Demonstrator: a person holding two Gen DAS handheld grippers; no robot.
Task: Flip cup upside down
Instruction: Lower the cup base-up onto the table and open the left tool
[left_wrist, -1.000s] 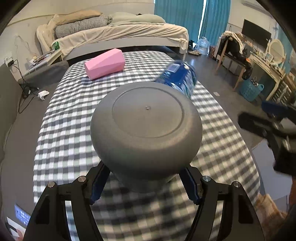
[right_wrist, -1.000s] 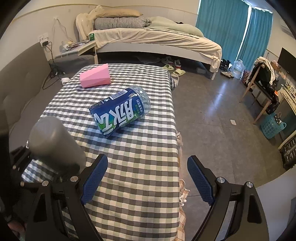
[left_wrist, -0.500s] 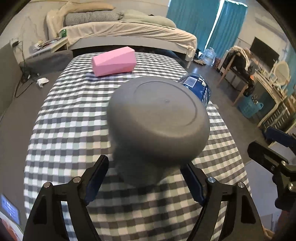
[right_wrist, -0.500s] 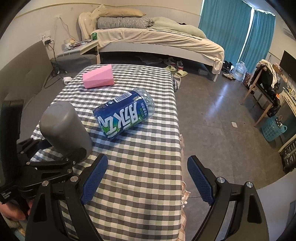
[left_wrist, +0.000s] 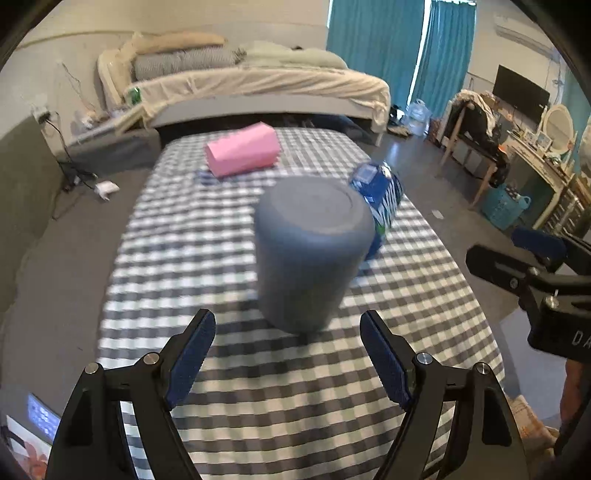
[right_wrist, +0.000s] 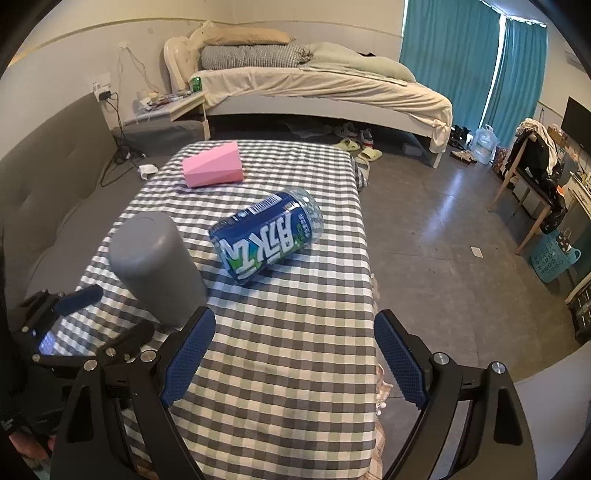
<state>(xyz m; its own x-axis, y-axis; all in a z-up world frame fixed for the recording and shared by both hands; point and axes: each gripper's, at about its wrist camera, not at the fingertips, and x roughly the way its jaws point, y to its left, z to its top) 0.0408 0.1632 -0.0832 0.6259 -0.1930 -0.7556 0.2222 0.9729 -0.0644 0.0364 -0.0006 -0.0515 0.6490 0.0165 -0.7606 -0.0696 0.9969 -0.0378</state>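
Note:
The grey cup (left_wrist: 312, 251) stands upside down on the checked tablecloth (left_wrist: 229, 236), its flat base up. It also shows in the right wrist view (right_wrist: 157, 264). My left gripper (left_wrist: 288, 354) is open and empty, just in front of the cup, apart from it. It also shows in the right wrist view (right_wrist: 107, 314) at the lower left, beside the cup. My right gripper (right_wrist: 295, 350) is open and empty over the table's near right corner, and shows at the right edge of the left wrist view (left_wrist: 532, 258).
A blue drink can (right_wrist: 267, 236) lies on its side right of the cup. A pink faceted cup (right_wrist: 214, 168) lies on its side at the far end. A grey sofa (right_wrist: 40, 192) runs along the left. A bed (right_wrist: 314, 88) stands behind. Bare floor lies to the right.
My left gripper has opened, let go of the grey cup and drawn back. The cup now stands base up on the table. My right gripper has barely moved.

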